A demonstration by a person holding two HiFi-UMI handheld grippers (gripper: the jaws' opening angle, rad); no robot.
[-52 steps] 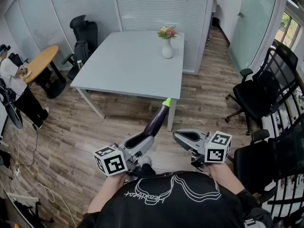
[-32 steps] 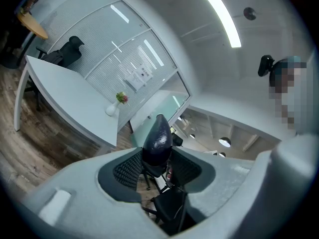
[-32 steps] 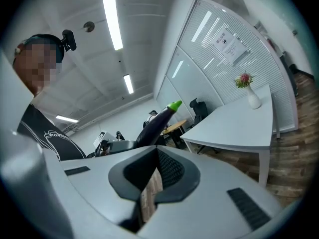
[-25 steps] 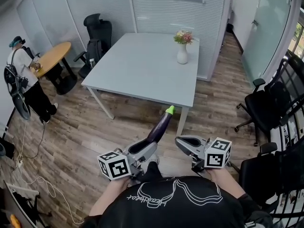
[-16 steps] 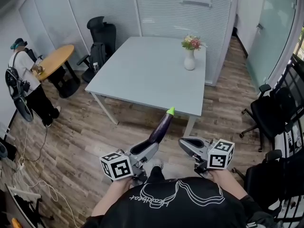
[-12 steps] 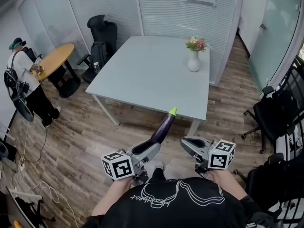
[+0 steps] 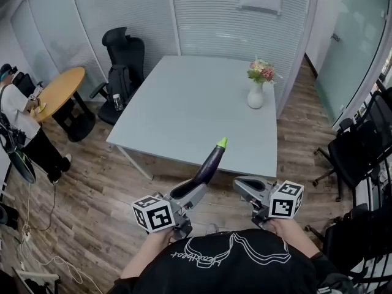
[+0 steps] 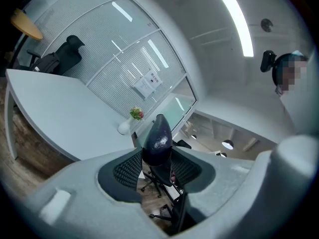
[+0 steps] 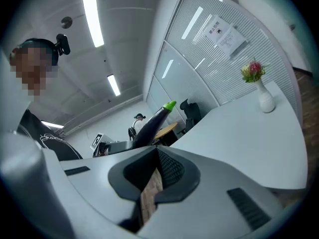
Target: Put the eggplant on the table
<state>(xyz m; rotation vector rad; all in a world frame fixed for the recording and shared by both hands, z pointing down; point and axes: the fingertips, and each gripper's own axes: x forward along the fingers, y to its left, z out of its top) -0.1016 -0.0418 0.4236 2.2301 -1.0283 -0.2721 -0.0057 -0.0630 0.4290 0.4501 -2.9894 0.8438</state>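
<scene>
Eggplant [image 7: 209, 163]: dark purple, bright green tip.
Tabletop [image 7: 184, 103]: pale grey-blue.
Vase [image 7: 255, 96]: white.
Flowers [image 7: 261, 71]: pink, yellow.
Floor [image 7: 92, 182]: brown wood planks.
Chair [image 7: 122, 45]: black.
Left gripper [image 7: 197, 187], right gripper [image 7: 241, 183]: grey, with black-and-white square markers.

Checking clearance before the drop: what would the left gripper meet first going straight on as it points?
Probably the table at its near edge, met by the eggplant clamped in the left gripper; if it clears the top, the flower vase. Depth unclear.

Eggplant [image 7: 210, 162]: dark purple, glossy, green tip. Blunt end clamped in left gripper [image 7: 190, 192], tilted up and forward. Tip shows over the pale grey table's [image 7: 184, 109] near edge.
</scene>
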